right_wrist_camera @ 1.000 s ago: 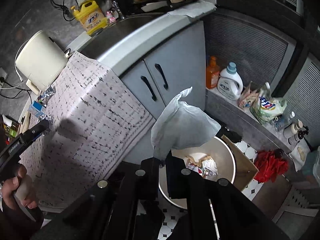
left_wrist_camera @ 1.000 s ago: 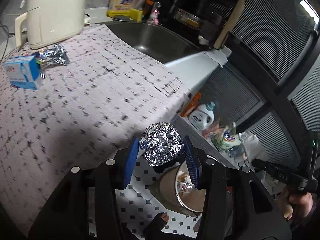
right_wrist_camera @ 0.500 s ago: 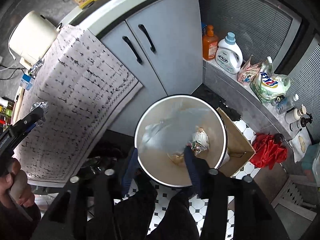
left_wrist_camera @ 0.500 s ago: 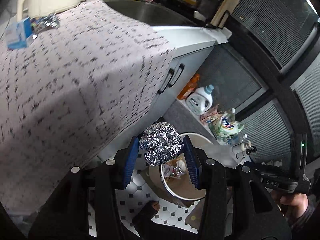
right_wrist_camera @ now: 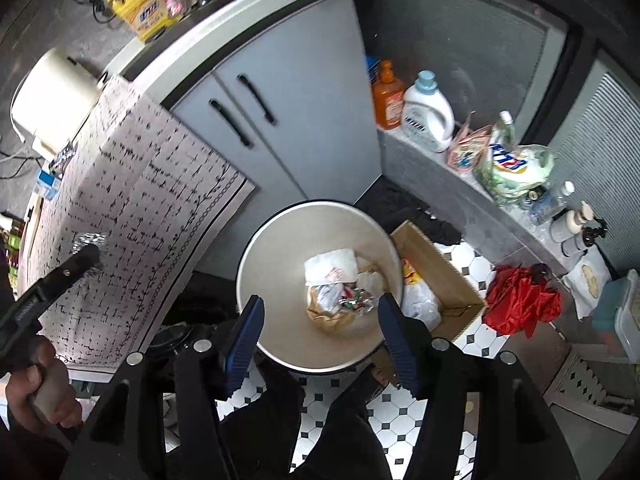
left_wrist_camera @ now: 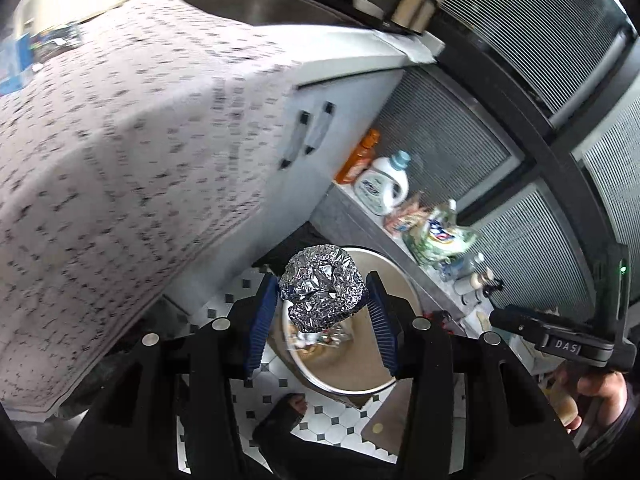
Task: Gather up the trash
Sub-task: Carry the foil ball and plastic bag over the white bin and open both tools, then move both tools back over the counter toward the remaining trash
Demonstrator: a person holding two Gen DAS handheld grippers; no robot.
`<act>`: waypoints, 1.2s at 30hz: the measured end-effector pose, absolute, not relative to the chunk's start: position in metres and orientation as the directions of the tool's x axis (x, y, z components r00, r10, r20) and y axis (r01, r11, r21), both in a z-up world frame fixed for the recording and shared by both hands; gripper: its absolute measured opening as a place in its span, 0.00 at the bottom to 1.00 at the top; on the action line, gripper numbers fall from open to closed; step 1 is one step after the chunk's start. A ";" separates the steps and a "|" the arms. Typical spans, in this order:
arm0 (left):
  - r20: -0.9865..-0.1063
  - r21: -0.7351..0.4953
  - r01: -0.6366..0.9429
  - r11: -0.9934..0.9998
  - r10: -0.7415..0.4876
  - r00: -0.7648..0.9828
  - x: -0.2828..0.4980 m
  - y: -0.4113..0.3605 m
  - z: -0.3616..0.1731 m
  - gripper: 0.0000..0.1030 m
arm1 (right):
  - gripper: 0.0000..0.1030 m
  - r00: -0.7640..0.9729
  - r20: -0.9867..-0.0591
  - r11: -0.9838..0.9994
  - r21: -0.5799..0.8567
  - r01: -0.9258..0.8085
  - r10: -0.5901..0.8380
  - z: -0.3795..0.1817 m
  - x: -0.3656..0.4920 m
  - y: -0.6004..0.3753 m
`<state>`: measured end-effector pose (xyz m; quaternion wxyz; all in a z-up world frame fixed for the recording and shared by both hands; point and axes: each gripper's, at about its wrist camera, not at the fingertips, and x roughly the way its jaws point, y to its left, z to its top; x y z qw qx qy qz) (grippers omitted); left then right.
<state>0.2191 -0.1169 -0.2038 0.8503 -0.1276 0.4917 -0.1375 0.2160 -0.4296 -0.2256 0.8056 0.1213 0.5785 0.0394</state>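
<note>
Silver foil ball (left_wrist_camera: 322, 286), cream bin (right_wrist_camera: 272, 256), black-and-white tiled floor (right_wrist_camera: 400, 420).

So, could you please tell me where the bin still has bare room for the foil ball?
The bin is bare along its left wall and near rim; paper trash crowds the middle and right. The left tool holds the foil ball above it.

place: home kitchen | cues: sink (left_wrist_camera: 256, 8) (blurred, probably steel), cabinet doors (right_wrist_camera: 280, 120), detergent bottle (right_wrist_camera: 428, 116)
</note>
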 end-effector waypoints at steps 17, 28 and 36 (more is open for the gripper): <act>-0.782 -0.373 0.284 0.883 -0.464 0.416 0.223 -0.188 -0.191 0.85 | 0.58 0.403 -0.901 0.948 0.254 0.192 0.160 -0.202 0.182 -0.478; -0.777 -0.323 0.142 0.936 -0.348 0.525 0.222 -0.104 -0.162 0.93 | 0.72 0.445 -0.870 0.953 0.286 0.103 0.214 -0.187 0.209 -0.424; -0.764 -0.295 0.029 0.955 -0.254 0.593 0.217 -0.029 -0.141 0.94 | 0.82 0.492 -0.832 0.952 0.305 0.015 0.258 -0.164 0.237 -0.367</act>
